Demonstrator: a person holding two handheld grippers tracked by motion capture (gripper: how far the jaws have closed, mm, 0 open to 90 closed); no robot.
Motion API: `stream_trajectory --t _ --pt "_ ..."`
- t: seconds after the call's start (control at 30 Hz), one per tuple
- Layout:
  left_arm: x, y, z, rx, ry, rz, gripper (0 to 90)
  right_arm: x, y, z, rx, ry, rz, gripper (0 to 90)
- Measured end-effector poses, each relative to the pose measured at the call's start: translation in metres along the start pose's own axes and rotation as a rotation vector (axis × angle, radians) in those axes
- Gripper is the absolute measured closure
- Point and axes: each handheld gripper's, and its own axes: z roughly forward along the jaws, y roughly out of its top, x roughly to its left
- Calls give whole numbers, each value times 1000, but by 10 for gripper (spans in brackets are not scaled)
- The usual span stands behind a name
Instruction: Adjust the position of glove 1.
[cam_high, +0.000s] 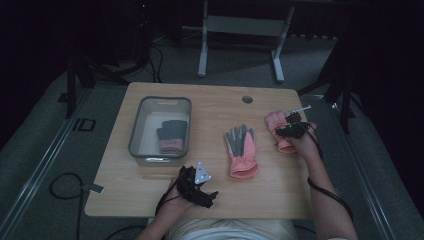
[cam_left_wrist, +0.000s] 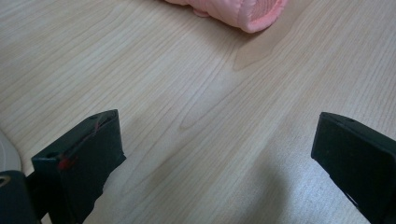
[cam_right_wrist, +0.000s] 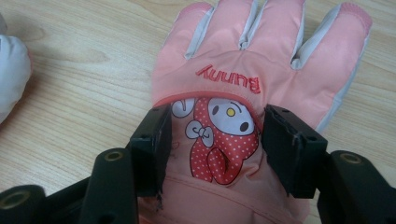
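Jaws of our right gripper (cam_right_wrist: 212, 140) pinch the pink glove (cam_right_wrist: 261, 70) mid-back — we'd lift slowly; left gripper (cam_left_wrist: 215, 158) gapes empty.

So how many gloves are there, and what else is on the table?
Gloves: 3 – one in the bin, one mid-table, one between the right gripper's jaws
Bins: 1
Total: 4

A light wooden table (cam_high: 150, 192) is carrying everything, with a round grommet hole (cam_high: 247, 99) near its far edge. A grey bin (cam_high: 136, 131) is sitting at its left, a pink-and-grey glove (cam_high: 241, 150) is lying mid-table, and a pink glove (cam_high: 276, 123) is lying at the right.
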Motion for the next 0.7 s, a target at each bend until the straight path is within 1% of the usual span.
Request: stream_trajectory --t 0.03,0.07,0.17,0.2,0.27,0.37,0.4,0.43,0.47,0.5,0.53,0.57,0.6,0.7 --pt "0 0 1 2 1 3 18 0 0 0 1 -1 4 465" --pt "0 0 1 2 2 4 17 0 0 -1 -2 -16 32 602" --pt "-1 0 1 3 1 5 17 -3 1 -3 -5 -24 95 775" --pt "-1 0 0 2 3 5 17 -3 1 -5 -8 -27 102 830" --pt "0 0 -1 -5 9 0 17 -4 3 -12 -15 -22 110 857" --pt "2 0 -3 -12 14 -8 18 -7 6 -30 -38 -22 123 863" --pt "2 0 -3 -12 14 -8 17 -7 6 -30 -38 -22 123 863" --pt "2 0 -4 -11 16 -10 17 -7 6 -38 -54 -26 127 863" --pt "2 0 -4 -11 16 -9 17 -6 7 -53 -83 -37 134 864" --pt "2 0 -4 -16 20 -10 17 -4 8 -60 -97 -38 135 863" --pt "2 1 -5 -17 22 -10 18 0 9 -71 -113 -42 138 864" --pt "1 1 -5 -16 24 -9 17 2 9 -77 -123 -46 135 863" --pt "1 1 -5 -16 25 -8 18 7 9 -88 -137 -49 135 864" --pt "1 1 -5 -17 27 -9 17 18 6 -107 -162 -60 138 864"
